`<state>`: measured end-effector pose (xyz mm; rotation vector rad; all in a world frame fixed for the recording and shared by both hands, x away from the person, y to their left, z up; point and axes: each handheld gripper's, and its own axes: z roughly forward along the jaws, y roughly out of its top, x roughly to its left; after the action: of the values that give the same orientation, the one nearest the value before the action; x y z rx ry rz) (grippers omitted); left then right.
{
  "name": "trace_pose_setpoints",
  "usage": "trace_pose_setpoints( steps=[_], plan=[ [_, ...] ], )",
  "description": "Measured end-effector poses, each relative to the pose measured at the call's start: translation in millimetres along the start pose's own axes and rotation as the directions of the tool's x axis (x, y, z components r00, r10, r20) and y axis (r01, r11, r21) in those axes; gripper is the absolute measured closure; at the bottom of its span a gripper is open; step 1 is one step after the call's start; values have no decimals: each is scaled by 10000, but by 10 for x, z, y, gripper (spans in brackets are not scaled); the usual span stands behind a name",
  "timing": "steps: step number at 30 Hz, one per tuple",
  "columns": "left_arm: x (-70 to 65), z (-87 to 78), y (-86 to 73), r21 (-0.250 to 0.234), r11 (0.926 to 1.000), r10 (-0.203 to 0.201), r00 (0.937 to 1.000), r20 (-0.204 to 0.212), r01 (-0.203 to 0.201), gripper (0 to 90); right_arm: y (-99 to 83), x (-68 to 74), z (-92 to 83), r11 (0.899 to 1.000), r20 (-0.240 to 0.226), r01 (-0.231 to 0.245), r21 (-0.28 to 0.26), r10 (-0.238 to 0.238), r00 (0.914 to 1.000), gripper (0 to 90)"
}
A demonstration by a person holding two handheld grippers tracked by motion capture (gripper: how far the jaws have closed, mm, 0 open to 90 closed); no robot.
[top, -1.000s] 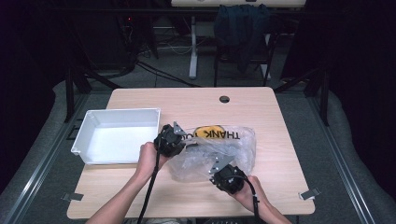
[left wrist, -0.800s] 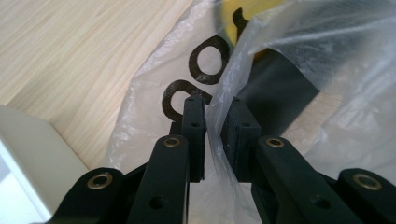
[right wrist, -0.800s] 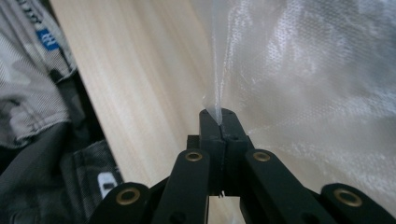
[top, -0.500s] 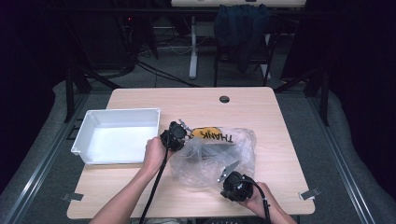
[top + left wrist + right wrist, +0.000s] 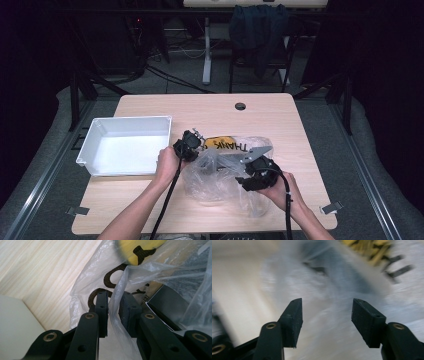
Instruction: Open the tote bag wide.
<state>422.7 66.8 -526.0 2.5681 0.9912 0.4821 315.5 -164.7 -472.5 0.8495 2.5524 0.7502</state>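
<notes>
I observe my left hand (image 5: 166,165) extended forward from the near edge of the wooden table (image 5: 150,107), forearm angled up and to the right, carrying the left gripper (image 5: 192,145) at the left edge of the clear plastic bag (image 5: 220,172). In the left gripper view its jaws are clenched on a fold of the bag's film (image 5: 117,300); both pads press the plastic between them. The bag's yellow and black print (image 5: 140,250) lies just beyond the fingertips.

My right hand (image 5: 280,192) sits lower right, wrist bent, with the right gripper (image 5: 252,170) raised over the bag's right half, its grey plate tilted upward. In the right gripper view the jaws stand released, well apart, with nothing pinched; the picture is motion-blurred and the bag lies beneath them. These jaws have just been opening.

The bag lies crumpled at the middle of the table, just right of the white tray (image 5: 125,122), which sits at the table's left side. The bag's printed patch (image 5: 225,145) faces up near the left gripper.

Compared with a second ago: the right gripper then sat low against the bag's near right edge; it is now lifted and shifted slightly inward, the bag no longer gripped by it. The left gripper has shifted little and keeps its hold. The bag's near portion is more bunched. The tray is unmoved.
</notes>
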Motion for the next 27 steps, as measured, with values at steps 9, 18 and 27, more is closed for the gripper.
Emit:
trace_pose_setpoints(
  steps=[9, 18, 27],
  plan=[
    [26, 48, 22, 133, 9999, -13, 9999, 169, 11, 764, -98, -183, 416, 9890, 988, 161, 1473, -309, 9946, 673],
    [24, 69, 36, 93, 9997, 228, 9994, 253, -231, 742, -74, -450, 267, 9950, 1065, -698, 720, 619, 9924, 884],
    [7, 113, 47, 218, 9991, 346, 9985, 424, -355, 741, -182, -917, 542, 9552, 972, -2718, 1168, 2614, 9603, 893]
  ],
)
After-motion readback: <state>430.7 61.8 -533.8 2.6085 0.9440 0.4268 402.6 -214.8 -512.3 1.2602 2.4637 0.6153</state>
